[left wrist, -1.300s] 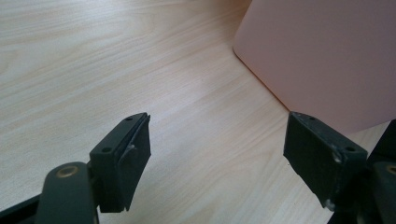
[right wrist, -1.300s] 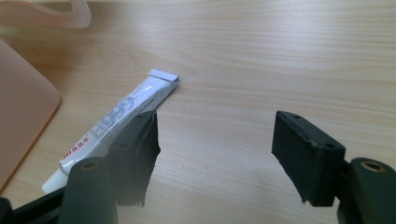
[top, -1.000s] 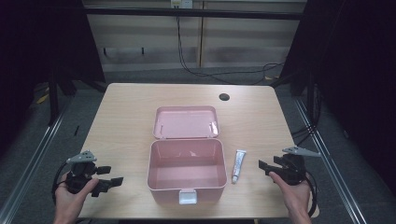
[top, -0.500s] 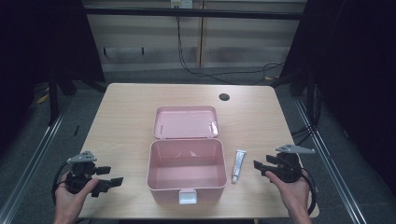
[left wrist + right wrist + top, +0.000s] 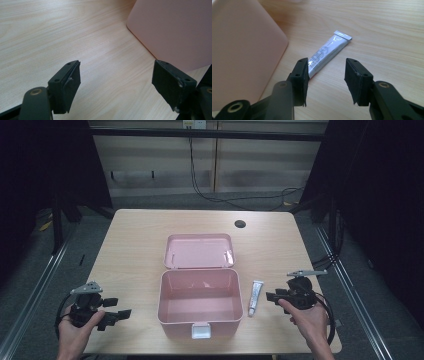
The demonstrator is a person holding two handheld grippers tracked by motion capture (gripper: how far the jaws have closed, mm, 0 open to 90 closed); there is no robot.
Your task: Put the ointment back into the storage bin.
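Note:
An open pink box (image 5: 198,300) sits mid-table with its lid (image 5: 199,251) laid back behind it. A small white tube (image 5: 255,298) lies on the wood just right of the box. My right gripper (image 5: 272,296) hovers right of the tube, pointing at it. Its jaws have just been closing and stand half apart with nothing between them; in the right gripper view the tube (image 5: 327,52) lies ahead of the pads, its near end behind the left pad, beside the box wall (image 5: 239,52). My left gripper (image 5: 116,310) rests left of the box, jaws wide open and empty.
A dark round hole (image 5: 240,224) marks the tabletop (image 5: 135,250) at the back right. Black cables trail from both grippers off the near edge. The box's white latch (image 5: 201,331) faces the near edge. In the left gripper view the box side (image 5: 175,32) stands ahead to the right.
My right gripper has shifted left toward the tube and its jaws have narrowed. The left gripper, the box and the tube have kept still.

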